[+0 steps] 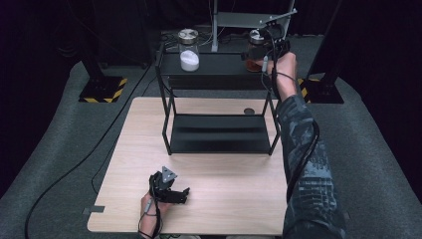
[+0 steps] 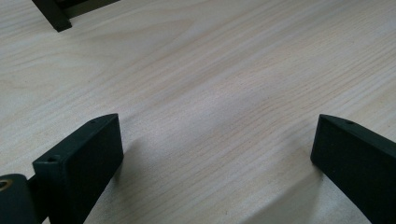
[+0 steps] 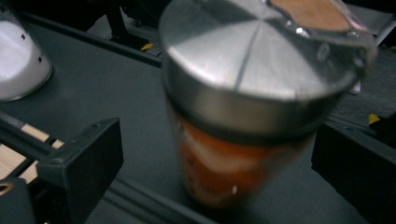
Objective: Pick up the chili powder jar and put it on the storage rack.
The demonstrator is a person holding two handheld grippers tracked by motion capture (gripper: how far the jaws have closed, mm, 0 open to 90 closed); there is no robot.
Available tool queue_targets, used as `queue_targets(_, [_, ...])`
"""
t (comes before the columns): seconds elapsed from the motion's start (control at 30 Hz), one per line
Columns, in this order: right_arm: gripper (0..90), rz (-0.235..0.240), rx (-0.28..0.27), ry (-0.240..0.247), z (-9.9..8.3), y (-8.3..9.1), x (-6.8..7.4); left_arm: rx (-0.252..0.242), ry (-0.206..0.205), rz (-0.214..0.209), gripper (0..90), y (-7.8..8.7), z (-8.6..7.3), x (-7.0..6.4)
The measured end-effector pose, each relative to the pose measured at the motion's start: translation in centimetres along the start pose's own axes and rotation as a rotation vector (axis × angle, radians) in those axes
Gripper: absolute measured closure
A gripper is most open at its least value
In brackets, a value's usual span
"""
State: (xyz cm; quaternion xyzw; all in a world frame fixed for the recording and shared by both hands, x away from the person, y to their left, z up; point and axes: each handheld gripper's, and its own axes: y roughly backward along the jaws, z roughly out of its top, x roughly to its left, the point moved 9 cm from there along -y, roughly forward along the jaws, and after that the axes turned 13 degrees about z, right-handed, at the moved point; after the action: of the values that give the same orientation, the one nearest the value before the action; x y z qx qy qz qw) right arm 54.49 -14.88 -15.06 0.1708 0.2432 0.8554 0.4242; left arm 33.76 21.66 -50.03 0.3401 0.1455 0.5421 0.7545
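Observation:
A black two-tier shelf (image 1: 219, 67) stands at the far middle of the wooden table (image 1: 234, 194). On its top tier stand a glass jar of white powder (image 1: 189, 55) (image 3: 18, 65) and a metal-lidded jar of orange contents (image 1: 255, 56) (image 3: 243, 84). My right gripper (image 1: 266, 52) (image 3: 215, 140) is open, with one jaw on each side of the orange jar and gaps showing to both. Near the table's front left, my left gripper (image 1: 180, 194) (image 2: 217, 126) rests low over bare wood, open and holding nothing.
The shelf's lower tier (image 1: 219, 133) is bare. A small dark disc (image 1: 249, 111) lies on the table beside the shelf's right rear leg. One shelf foot (image 2: 56, 16) shows ahead of the left gripper. Stands with striped bases (image 1: 102, 89) sit on the carpet.

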Motion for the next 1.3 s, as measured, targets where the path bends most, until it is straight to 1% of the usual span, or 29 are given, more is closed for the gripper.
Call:
queue_targets(0.03, [0.0,0.0,0.0,0.0,0.0,0.0,0.0,0.0,0.0,0.0,1.7,0.0,0.0,0.0])
queue_targets(0.07, [0.0,0.006,0.002,0.01,-0.3,0.4,0.2,0.0,0.0,0.0,1.7,0.0,0.0,0.0])
queue_targets(0.1, [0.0,0.025,-0.006,0.015,-1.0,1.0,0.4,0.0,0.0,0.0,1.7,0.0,0.0,0.0])
queue_targets(0.13, [0.0,0.025,-0.006,0.015,-1.0,1.0,0.4,0.0,0.0,0.0,1.7,0.0,0.0,0.0])
queue_targets(0.2, [0.0,0.028,-0.015,0.031,-2.0,1.8,0.8,0.0,0.001,0.0,1.7,0.0,0.0,0.0])
queue_targets(0.23, [0.0,0.038,-0.021,0.036,-2.6,2.2,0.8,0.0,0.001,0.0,1.7,0.0,0.0,0.0])
queue_targets(0.27, [0.0,0.048,-0.027,0.039,-3.2,2.6,1.0,0.0,0.001,0.0,1.7,0.0,0.0,0.0])
queue_targets(0.33, [0.0,0.051,-0.033,0.058,-4.6,3.3,1.4,0.0,0.0,0.0,1.7,0.0,0.0,0.0])
queue_targets(0.37, [0.0,0.066,-0.043,0.071,-6.1,3.9,1.6,0.0,0.001,0.0,1.7,0.0,0.0,0.0])
queue_targets(0.43, [0.0,0.069,-0.051,0.09,-8.1,4.4,2.1,-0.001,0.002,0.0,1.7,0.0,0.0,0.0])
queue_targets(0.5, [0.0,0.092,-0.054,0.094,-10.0,4.7,2.3,0.0,0.0,0.0,1.6,0.0,0.0,0.0])
queue_targets(0.57, [0.0,0.099,-0.064,0.105,-12.6,4.8,2.6,0.0,0.0,0.0,1.6,0.0,0.0,0.0])
queue_targets(0.6, [0.0,0.107,-0.061,0.107,-13.5,4.8,2.7,0.0,0.0,0.0,1.6,0.0,0.0,0.0])
queue_targets(0.63, [0.0,0.118,-0.056,0.107,-14.9,4.7,2.7,0.0,0.0,0.0,1.7,0.0,0.0,0.0])
queue_targets(0.67, [0.0,0.118,-0.054,0.108,-16.0,4.7,2.8,0.0,0.0,0.0,1.7,0.0,0.0,0.0])
queue_targets(0.73, [0.0,0.129,-0.049,0.104,-18.1,4.5,3.0,0.0,0.0,0.0,1.7,0.0,0.0,0.0])
queue_targets(0.77, [0.0,0.138,-0.053,0.093,-19.7,4.3,3.0,0.0,0.0,0.0,1.7,0.0,0.0,0.0])
queue_targets(0.93, [0.0,0.155,-0.026,0.075,-26.5,2.9,3.3,0.0,0.0,0.001,1.6,0.0,0.0,0.0])
queue_targets(1.03, [0.0,0.168,0.008,0.055,-30.6,1.6,3.1,-0.001,0.0,0.001,1.7,0.0,0.0,0.0])
queue_targets(1.1, [0.0,0.156,0.04,0.051,-32.9,0.7,3.1,0.0,0.0,0.001,1.6,0.0,0.0,0.0])
queue_targets(1.17, [0.0,0.166,0.054,0.033,-34.9,0.1,2.8,0.0,0.0,0.001,1.6,0.0,0.0,0.0])
queue_targets(1.2, [0.0,0.162,0.066,0.022,-35.8,-0.2,2.8,0.0,0.0,0.001,1.6,0.0,0.0,0.0])
queue_targets(1.23, [0.0,0.157,0.066,0.021,-36.6,-0.4,2.7,0.0,0.0,0.001,1.6,0.0,0.0,0.0])
queue_targets(1.3, [0.0,0.155,0.08,0.01,-37.8,-0.7,2.7,0.0,0.0,0.001,1.6,0.0,0.0,0.0])
